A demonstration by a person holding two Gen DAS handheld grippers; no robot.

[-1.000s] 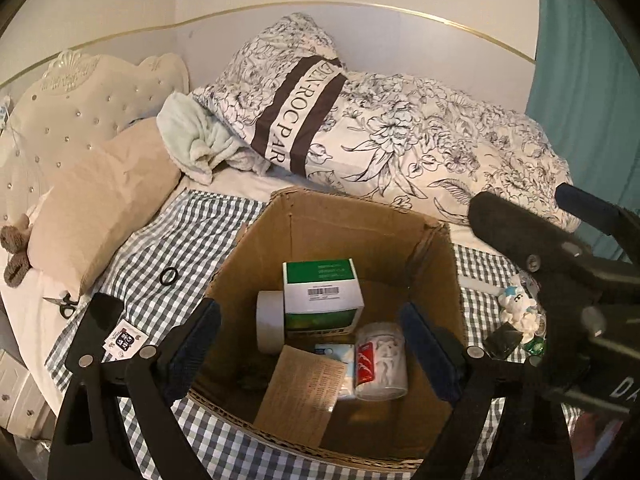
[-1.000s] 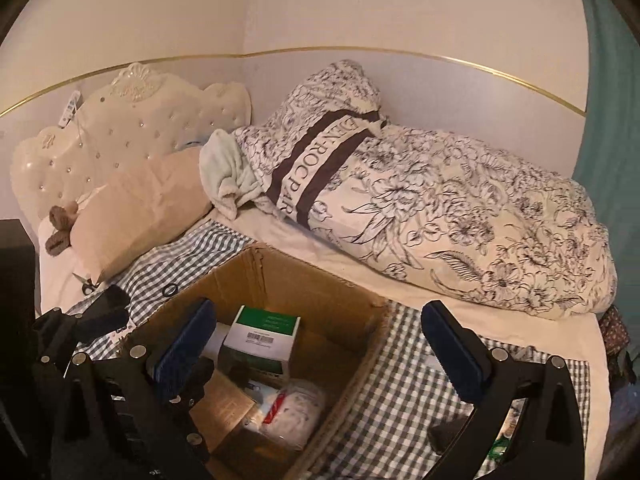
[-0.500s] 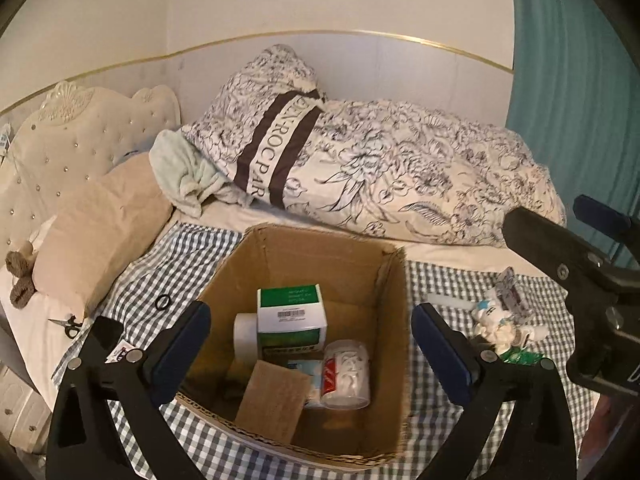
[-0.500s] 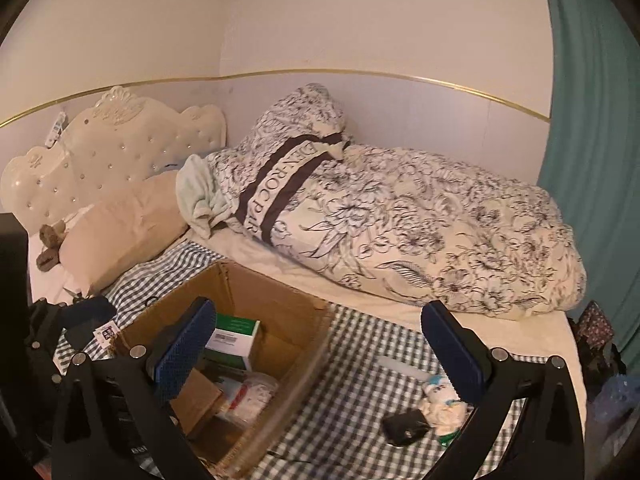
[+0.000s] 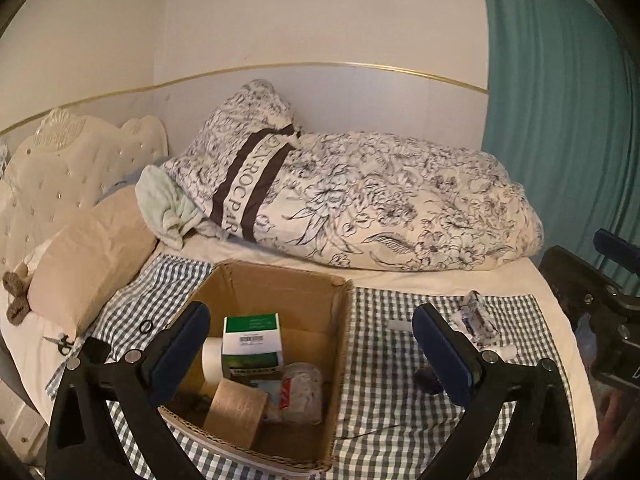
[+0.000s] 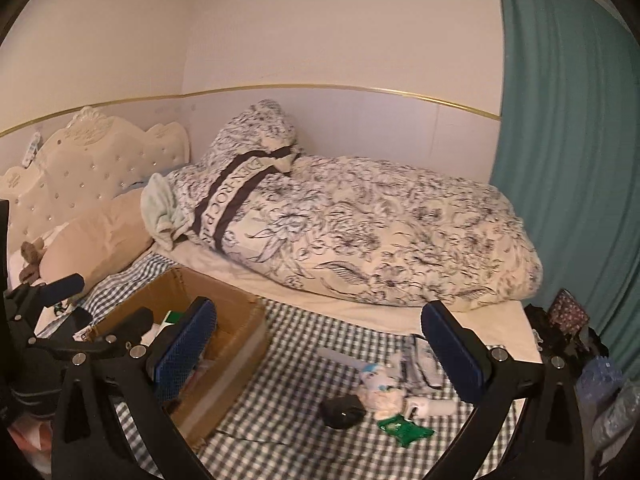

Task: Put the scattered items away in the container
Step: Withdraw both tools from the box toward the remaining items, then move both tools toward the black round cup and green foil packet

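An open cardboard box (image 5: 280,288) stands on the checked cloth and holds a green-and-white carton (image 5: 251,340), a white roll (image 5: 212,360) and a clear packet (image 5: 300,396). My left gripper (image 5: 312,356) hovers above and in front of the box, open and empty. In the right wrist view the box (image 6: 236,364) lies at the lower left. My right gripper (image 6: 316,356) is open and empty above a cluster of loose items: a black mouse-like object (image 6: 342,412), a small white-and-blue toy (image 6: 378,384), a green packet (image 6: 404,430) and a white tube (image 6: 430,406).
A flowered duvet (image 5: 380,208) and pillows fill the far side of the bed. A beige pillow (image 5: 88,256), a black ring (image 5: 146,326) and scissors (image 5: 60,342) lie left of the box. A teal curtain (image 6: 568,160) hangs at the right, with bags (image 6: 568,320) beneath it.
Both grippers have pulled back and upward, so the box looks smaller and lower. The right view has swung right, bringing the loose items into sight. Both stay open and empty.
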